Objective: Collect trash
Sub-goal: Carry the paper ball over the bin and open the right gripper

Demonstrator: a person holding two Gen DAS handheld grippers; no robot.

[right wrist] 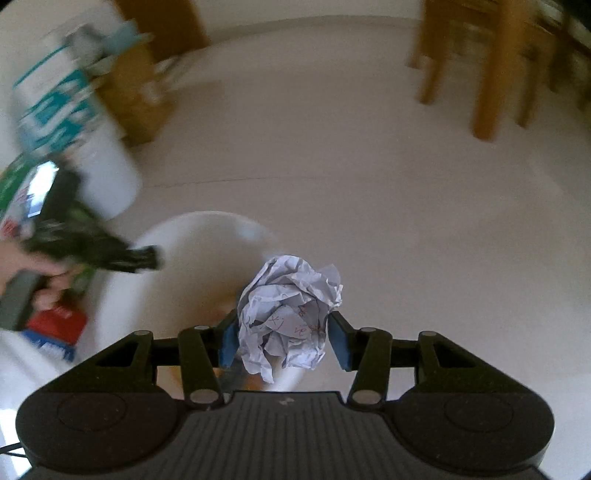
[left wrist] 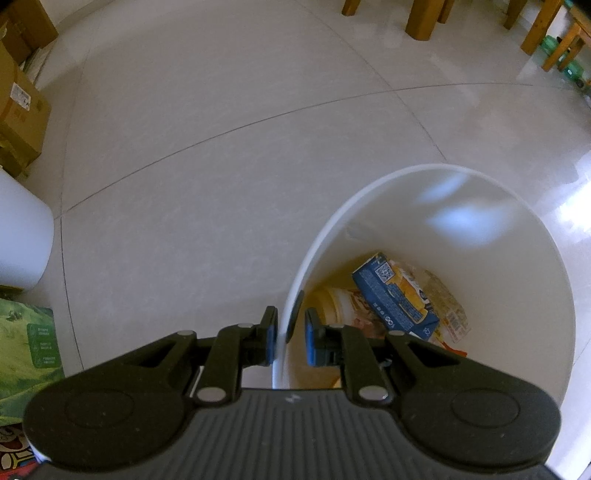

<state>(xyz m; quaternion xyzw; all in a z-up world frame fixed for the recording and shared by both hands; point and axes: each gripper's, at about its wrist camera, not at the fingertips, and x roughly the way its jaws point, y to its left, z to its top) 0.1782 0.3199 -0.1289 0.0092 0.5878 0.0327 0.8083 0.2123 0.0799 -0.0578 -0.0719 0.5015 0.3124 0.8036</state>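
Observation:
A white bin (left wrist: 443, 168) stands on the tiled floor. My left gripper (left wrist: 290, 325) is shut on its near rim, one blue pad outside the wall and one inside. At the bottom of the bin lie a blue carton (left wrist: 395, 295), a yellowish cup (left wrist: 332, 302) and a clear wrapper (left wrist: 447, 306). In the blurred right wrist view, my right gripper (right wrist: 282, 339) is shut on a crumpled paper ball (right wrist: 291, 314) with red scribbles and hovers by the right edge of the bin (right wrist: 207, 221). The left gripper (right wrist: 147, 258) shows there too, gripped by a hand (right wrist: 22, 266).
Cardboard boxes (left wrist: 22, 110) and a white drum (left wrist: 18, 229) stand at the left, with a green package (left wrist: 26, 350) below them. Wooden furniture legs (left wrist: 421, 18) and green bottles (left wrist: 554, 44) are at the far right. A teal-printed white container (right wrist: 74, 110) stands beyond the bin.

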